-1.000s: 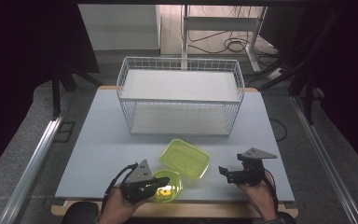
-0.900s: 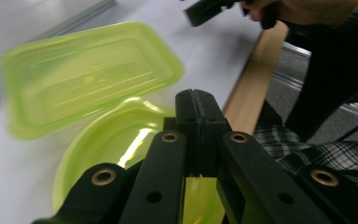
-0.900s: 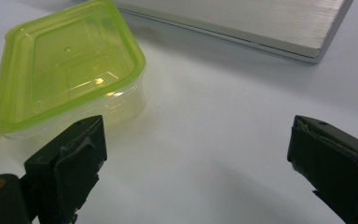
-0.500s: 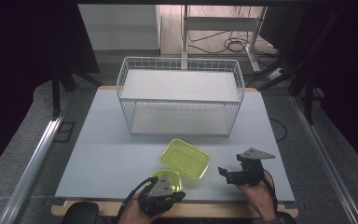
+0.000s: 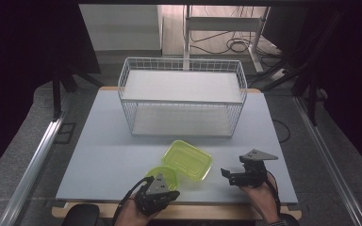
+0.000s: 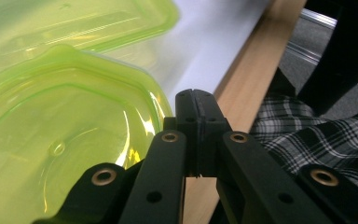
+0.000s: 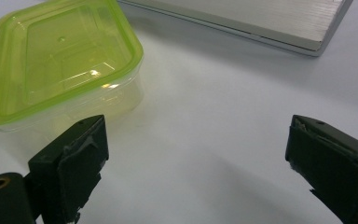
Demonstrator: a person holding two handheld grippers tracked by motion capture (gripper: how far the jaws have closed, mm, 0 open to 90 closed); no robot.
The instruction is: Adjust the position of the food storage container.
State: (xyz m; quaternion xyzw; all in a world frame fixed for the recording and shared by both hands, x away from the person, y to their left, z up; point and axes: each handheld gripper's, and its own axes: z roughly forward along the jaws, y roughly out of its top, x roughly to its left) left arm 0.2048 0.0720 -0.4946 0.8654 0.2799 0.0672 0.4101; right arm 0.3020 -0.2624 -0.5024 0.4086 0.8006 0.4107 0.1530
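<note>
The left tool (image 5: 162, 195) sat low at the near edge of the desk (image 5: 103, 155), jaws clenched flat together on nothing, as the left gripper view made plain. The round green lid (image 5: 166, 174) lay right beside its tips, just off to one side. Just beyond, the rectangular green container (image 5: 187, 159) rested on the desk, its long axis running on a slant from near-left to far-right, and its near edge seemed to overlap the lid. The right tool (image 5: 227, 175) hovered to the container's right, jaws spread wide and pointing toward it. The right hand looked better placed for the container, the left for the lid. The white wire basket (image 5: 181, 96) stood well apart, farther back.
</note>
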